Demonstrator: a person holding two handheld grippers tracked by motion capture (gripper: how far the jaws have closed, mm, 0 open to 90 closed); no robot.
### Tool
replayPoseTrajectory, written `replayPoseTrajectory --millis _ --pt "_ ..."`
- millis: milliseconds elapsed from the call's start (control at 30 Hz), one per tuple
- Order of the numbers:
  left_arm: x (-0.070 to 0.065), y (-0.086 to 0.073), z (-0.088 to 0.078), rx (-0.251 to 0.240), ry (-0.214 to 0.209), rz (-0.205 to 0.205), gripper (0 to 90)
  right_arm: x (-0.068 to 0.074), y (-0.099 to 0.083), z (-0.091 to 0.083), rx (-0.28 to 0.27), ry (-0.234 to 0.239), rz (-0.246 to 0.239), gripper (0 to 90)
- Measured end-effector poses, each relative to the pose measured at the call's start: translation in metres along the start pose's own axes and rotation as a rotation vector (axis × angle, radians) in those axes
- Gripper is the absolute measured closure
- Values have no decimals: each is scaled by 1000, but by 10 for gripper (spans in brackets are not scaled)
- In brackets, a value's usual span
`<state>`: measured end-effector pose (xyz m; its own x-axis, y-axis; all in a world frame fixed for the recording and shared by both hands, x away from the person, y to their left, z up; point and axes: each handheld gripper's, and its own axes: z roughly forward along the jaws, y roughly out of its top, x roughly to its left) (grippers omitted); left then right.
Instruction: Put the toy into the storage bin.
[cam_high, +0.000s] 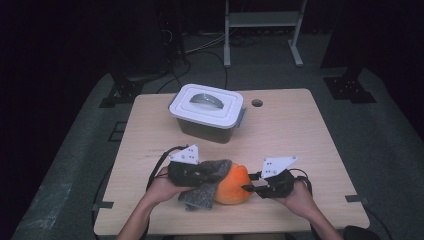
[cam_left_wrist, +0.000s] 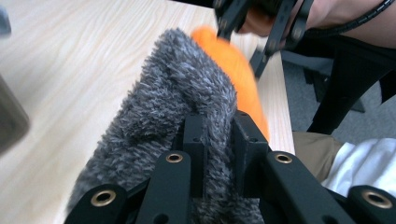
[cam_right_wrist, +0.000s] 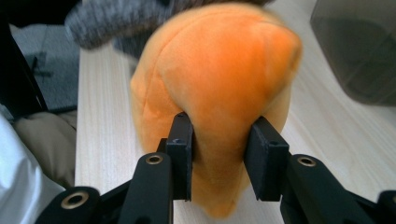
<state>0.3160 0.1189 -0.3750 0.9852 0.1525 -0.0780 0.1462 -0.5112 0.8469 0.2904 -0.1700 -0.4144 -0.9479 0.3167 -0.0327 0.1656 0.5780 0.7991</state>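
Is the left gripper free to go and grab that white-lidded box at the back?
Probably not yet. The left gripper is shut on the grey fuzzy cloth, so it would need to let go first. The table between it and the white-lidded box is bare.

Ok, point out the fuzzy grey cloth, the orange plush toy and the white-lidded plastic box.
fuzzy grey cloth (cam_left_wrist: 168, 98): left gripper view, its upper fold.
orange plush toy (cam_right_wrist: 224, 70): right gripper view, its rounded front.
white-lidded plastic box (cam_high: 206, 105): high view, its lid.
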Motion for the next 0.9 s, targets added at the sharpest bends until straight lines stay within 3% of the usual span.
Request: replayPoseTrajectory --millis 67,133,367,500,567,667,733,833,900 --pt "-4 8 1 -13 -14 19 779 2 0 4 1 11 -5 646" --pt "-7 11 3 9 -6 38 778 2 2 3 -1 6 -18 654" --pt "-5 0 -3 -37 -37 -2 778 -9 -3 -9 -31 10 56 668" --pt "-5 -2 2 -6 -21 -1 779 -10 -3 -8 -33 9 70 663" --pt "-3 -6 7 34 -2 -1 779 -8 0 -7 -24 2 61 618" --pt "3 -13 7 16 -10 -32 780 -6 0 -6 -14 3 53 485" --pt "6 -16 5 8 1 -50 780 -9 -3 -5 -25 20 78 408" --pt "9 -18 2 5 16 -63 780 -11 -6 0 11 14 95 371" --pt "9 -18 3 5 24 -66 779 -9 -6 3 4 4 95 408"
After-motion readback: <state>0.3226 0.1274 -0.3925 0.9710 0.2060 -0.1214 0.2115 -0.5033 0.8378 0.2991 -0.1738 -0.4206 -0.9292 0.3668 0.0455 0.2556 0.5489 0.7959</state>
